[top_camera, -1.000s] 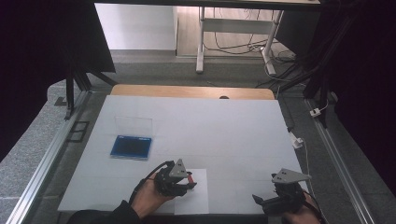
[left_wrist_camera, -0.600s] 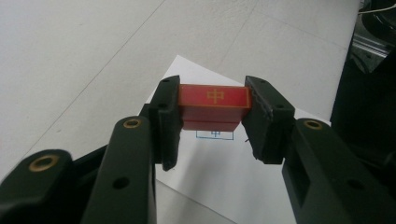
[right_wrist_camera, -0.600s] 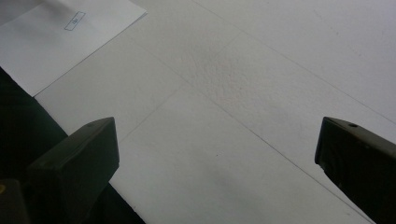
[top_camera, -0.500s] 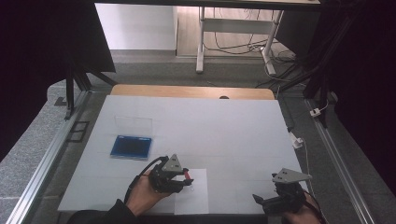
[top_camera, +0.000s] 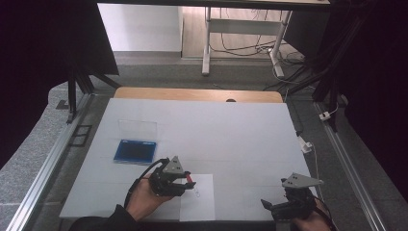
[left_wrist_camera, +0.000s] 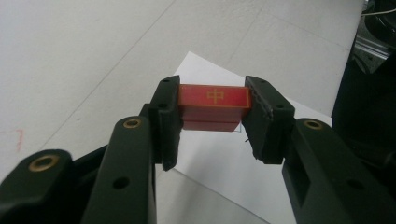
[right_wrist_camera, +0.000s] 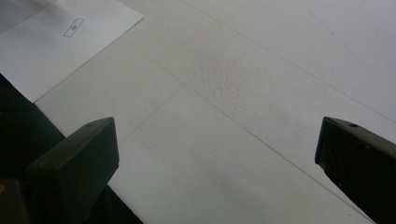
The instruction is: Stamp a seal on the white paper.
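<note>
Red rectangular block [left_wrist_camera: 213, 106] clamped in left gripper [left_wrist_camera: 212, 112] jaws, over smooth paper sheet [left_wrist_camera: 219, 163]; right gripper [right_wrist_camera: 217, 154] jaws wide apart

Table [top_camera: 231, 130]: lies before you; everything below sits on or over it.
Paper sheet [top_camera: 202, 202]: flat at your near edge, between your two hands, nearer your left.
Printed box [right_wrist_camera: 73, 27]: on the paper sheet; in your right gripper view it lies far left.
Left gripper [top_camera: 188, 182]: over the sheet's left edge, jaws pointing right.
Block [left_wrist_camera: 213, 106]: clamped between your left gripper's jaws, above the sheet.
Right gripper [top_camera: 267, 204]: near right corner, well apart from the sheet, jaws spread over bare table.
Flat case [top_camera: 135, 150]: left side, behind your left hand.
Clear lid [top_camera: 137, 129]: just behind the flat case.
</note>
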{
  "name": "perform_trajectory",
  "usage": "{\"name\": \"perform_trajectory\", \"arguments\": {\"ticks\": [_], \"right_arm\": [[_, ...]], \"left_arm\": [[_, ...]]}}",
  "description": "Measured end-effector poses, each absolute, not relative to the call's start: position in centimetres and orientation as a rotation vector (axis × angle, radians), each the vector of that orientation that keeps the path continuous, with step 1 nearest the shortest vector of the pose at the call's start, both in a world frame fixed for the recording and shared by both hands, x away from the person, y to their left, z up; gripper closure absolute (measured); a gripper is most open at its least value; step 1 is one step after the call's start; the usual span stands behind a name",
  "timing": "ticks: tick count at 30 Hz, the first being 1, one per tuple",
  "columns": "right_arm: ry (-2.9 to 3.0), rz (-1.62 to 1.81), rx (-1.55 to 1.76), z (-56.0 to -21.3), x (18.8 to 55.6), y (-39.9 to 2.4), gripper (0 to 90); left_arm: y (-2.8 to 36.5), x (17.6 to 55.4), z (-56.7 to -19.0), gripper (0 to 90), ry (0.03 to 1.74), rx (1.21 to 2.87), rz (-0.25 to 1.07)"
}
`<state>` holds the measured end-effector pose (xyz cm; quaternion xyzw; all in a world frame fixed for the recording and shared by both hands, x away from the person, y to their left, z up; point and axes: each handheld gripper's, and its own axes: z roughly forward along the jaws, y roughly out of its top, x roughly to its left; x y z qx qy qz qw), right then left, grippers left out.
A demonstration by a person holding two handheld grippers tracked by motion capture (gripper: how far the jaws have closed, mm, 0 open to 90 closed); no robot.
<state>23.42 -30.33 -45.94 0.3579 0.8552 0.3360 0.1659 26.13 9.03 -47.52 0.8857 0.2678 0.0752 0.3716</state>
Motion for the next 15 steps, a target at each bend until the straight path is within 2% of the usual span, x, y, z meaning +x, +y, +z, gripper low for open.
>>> {"name": "perform_trajectory", "arguments": {"ticks": [15], "right_arm": [[2.437, 0.959, 1.015, -45.9, 23.4, -30.3, 0.0]], "left_arm": [[10.5, 26.5, -46.9, 58.1, 0.734, 2.246, 0.223]]}}
